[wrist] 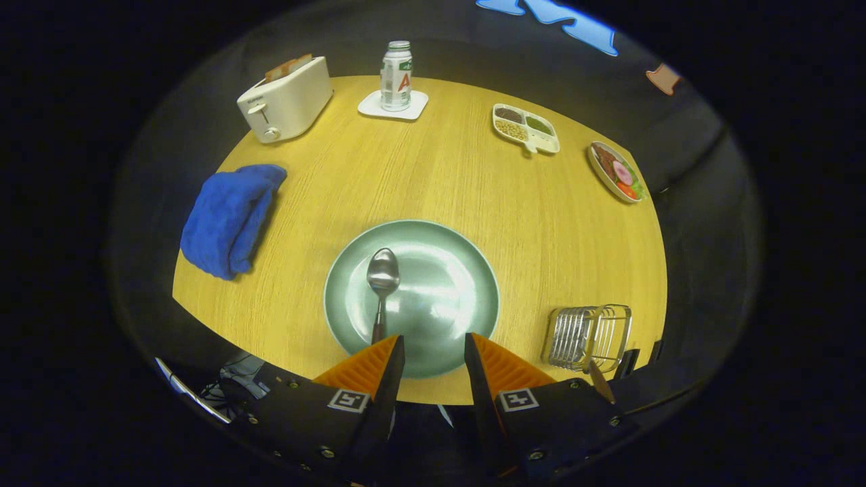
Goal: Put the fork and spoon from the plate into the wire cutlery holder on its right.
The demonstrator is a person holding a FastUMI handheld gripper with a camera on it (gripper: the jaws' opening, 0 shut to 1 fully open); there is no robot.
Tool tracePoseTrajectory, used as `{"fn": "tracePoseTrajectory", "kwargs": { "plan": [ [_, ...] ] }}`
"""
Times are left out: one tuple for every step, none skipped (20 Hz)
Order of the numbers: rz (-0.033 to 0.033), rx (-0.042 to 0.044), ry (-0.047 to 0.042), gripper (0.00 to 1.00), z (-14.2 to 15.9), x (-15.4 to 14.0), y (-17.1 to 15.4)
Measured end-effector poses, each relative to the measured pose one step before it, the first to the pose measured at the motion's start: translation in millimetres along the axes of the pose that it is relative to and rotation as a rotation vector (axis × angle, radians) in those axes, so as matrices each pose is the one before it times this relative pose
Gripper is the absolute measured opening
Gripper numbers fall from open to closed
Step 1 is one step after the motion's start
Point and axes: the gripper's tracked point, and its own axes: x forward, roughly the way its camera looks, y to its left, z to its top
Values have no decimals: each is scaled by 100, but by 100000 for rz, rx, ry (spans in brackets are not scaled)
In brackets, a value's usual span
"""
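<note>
Wooden and yellow, the round table [419,182] carries everything you see. Largest on it is the pale green plate [443,270] near the near edge, just ahead of your gripper [434,348]. Your two orange fingers [369,365] stand well apart, holding nothing and touching nothing; their tips hang over the near rim of the plate, one to each side of its middle.

Next in size, a crumpled blue cloth [230,216] lies at the left edge of the table, and a cream toaster [285,100] with toast showing in its slot sits at the far left edge. The wire cutlery holder [590,336] stands at the near right edge, to the right of the plate and well apart from it. A brown handle pokes out near its base, but you cannot tell what piece it belongs to.

At the far edge a bottle [396,74] stands upright on a white coaster [394,107]. A white divided dish [526,128] of small foods and a little plate of food [617,172] lie toward the far right edge.

The spoon [381,284] lies on the left half of the green plate, bowl pointing away from you. Its handle runs back toward your left finger, whose tip hides the end.
</note>
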Motion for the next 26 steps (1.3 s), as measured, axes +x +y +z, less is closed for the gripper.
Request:
{"fn": "tracePoseTrajectory", "kwargs": {
  "plan": [
    [987,-673,944,55,-175,440,741],
    [721,-658,747,55,-138,485,553],
    [715,-599,1009,55,-163,385,502],
    [942,-611,1142,55,-206,478,678],
    [948,-624,938,55,-132,582,584],
    [499,-257,1223,55,-284,498,530],
    [125,-104,1124,55,-174,416,333],
    [-358,283,1012,55,-150,593,221],
    [-927,798,154,55,8,598,-263],
    [-737,1146,43,55,38,674,43],
    [-239,1230,269,55,-8,572,79],
    [677,940,648,55,-112,632,214],
    [1009,555,1095,55,-126,499,189],
    [863,99,982,55,-167,414,184],
    [431,0,1019,55,-102,415,8],
    [-788,-167,618,55,-195,398,-204],
    [-639,-280,891,55,63,298,-203],
    [-534,26,609,55,-145,363,-158],
    [748,240,1224,55,-196,124,-45],
    [1426,1224,-845,55,394,328,207],
    [974,1996,296,51,68,-38,127],
    [2104,2549,-53,41,7,63,496],
    [968,1753,-684,24,-179,762,198],
    [-17,960,72,16,304,-973,-63],
    [-285,587,17,11,16,147,36],
    [376,-308,-693,11,94,117,223]
  ]
}}
